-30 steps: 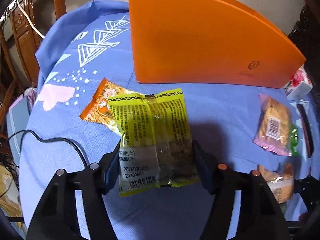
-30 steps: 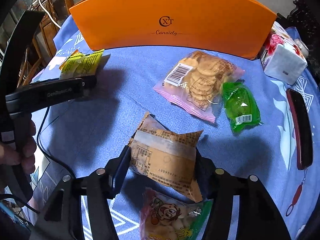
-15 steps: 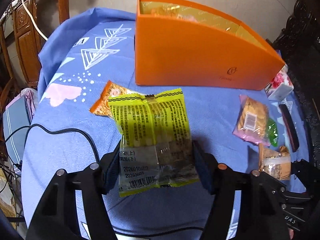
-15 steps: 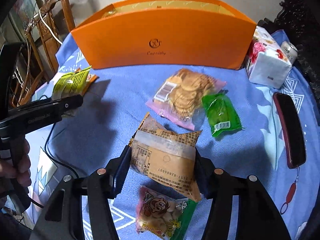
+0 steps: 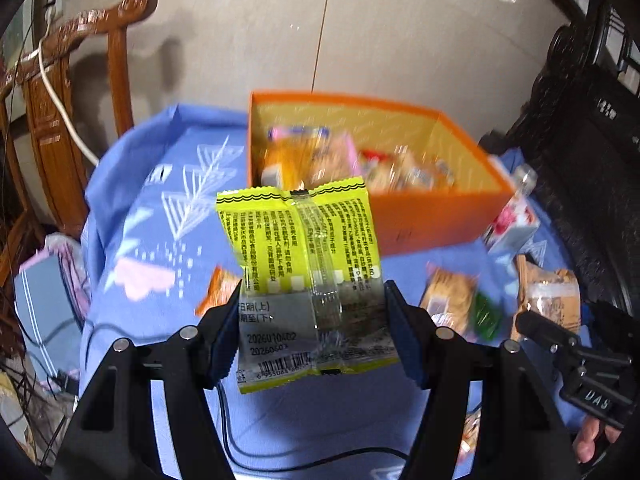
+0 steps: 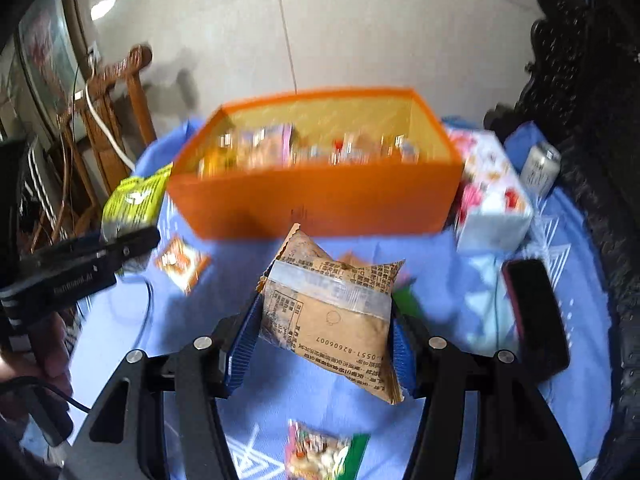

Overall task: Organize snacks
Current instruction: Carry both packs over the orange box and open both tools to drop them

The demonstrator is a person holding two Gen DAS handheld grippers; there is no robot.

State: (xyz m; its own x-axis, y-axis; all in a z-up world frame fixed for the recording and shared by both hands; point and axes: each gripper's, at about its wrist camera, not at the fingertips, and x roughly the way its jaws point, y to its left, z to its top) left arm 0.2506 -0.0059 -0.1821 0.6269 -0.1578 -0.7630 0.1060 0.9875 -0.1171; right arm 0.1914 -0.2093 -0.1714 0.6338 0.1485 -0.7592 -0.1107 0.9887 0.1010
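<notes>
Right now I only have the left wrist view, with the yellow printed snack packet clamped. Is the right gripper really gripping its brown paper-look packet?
Observer: Yes. The right gripper has both blue pads pressed on the sides of the brown packet, which is clear of the blue tablecloth.
Operator: Anything on the cloth to its right that I can't see?
Observer: A dark red oblong case lies flat there, in front of the floral tissue pack.

The desk is covered with a blue patterned cloth. On its far side stands an open orange cardboard box with snacks inside. Right of it lies a white flowered tissue pack. A small orange snack packet lies left, a dark flat case lies right.
</notes>
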